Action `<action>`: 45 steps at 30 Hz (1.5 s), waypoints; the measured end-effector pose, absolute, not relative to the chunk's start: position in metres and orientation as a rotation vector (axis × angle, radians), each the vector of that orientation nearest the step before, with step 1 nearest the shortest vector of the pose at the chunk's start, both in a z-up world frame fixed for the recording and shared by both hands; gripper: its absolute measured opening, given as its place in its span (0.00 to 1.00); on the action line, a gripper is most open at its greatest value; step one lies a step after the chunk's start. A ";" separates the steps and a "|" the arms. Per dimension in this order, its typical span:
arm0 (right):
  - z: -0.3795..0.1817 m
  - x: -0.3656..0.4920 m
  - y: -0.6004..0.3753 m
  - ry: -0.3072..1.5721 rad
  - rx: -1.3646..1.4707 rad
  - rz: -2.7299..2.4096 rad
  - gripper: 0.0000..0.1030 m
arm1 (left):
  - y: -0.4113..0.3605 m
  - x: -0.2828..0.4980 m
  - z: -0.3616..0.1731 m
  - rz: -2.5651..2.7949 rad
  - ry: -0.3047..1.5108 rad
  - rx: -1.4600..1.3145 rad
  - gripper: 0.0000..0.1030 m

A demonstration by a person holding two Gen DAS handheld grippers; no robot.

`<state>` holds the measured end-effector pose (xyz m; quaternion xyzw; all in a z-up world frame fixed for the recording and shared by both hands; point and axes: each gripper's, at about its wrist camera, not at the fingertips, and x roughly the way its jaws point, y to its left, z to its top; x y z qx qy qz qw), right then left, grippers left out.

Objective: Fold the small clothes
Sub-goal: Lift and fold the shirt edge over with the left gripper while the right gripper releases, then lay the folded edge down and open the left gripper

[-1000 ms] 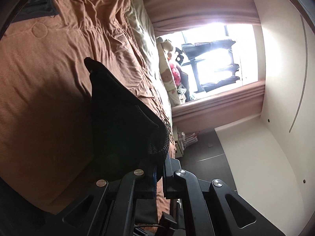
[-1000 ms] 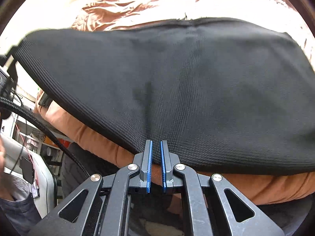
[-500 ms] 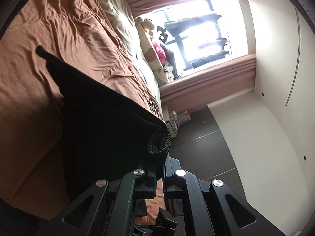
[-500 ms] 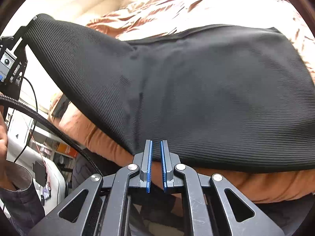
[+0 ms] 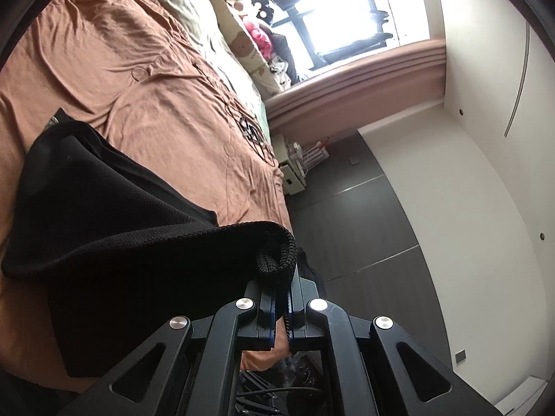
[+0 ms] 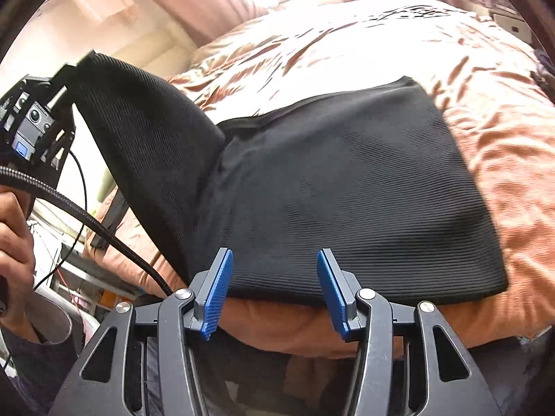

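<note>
A black ribbed garment (image 6: pixel 347 190) lies on the brown bed cover (image 6: pixel 503 131) near the bed's front edge. Its left corner is lifted into the air by my left gripper (image 6: pixel 66 76), seen at the far left of the right wrist view with a hand (image 6: pixel 14 235) behind it. In the left wrist view that gripper (image 5: pixel 282 298) is shut on the rolled black edge of the garment (image 5: pixel 121 242). My right gripper (image 6: pixel 274 270) stands open just in front of the garment's near hem, with nothing between its blue pads (image 6: pixel 218 287).
The bed cover (image 5: pixel 138 86) stretches toward pillows and soft toys (image 5: pixel 249 45) by a bright window. Dark floor (image 5: pixel 364 225) and a white wall lie beside the bed. A black cable (image 6: pixel 104 228) runs from the left gripper across the bed's left edge.
My right gripper has opened and let go of the garment's near hem. My left gripper has carried its corner up and over toward the middle.
</note>
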<state>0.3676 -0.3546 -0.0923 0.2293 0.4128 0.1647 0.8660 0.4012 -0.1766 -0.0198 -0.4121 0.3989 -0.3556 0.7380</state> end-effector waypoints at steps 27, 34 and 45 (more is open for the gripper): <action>-0.095 0.371 -0.402 0.984 0.363 0.231 0.47 | -0.192 0.378 -0.100 -0.666 1.158 -0.630 0.59; -0.092 0.402 -0.380 1.011 0.196 0.239 0.47 | -0.160 0.367 -0.132 -0.541 1.213 -0.568 0.59; -0.095 0.450 -0.347 1.036 0.016 0.292 0.13 | -0.141 0.357 -0.164 -0.473 1.271 -0.537 0.55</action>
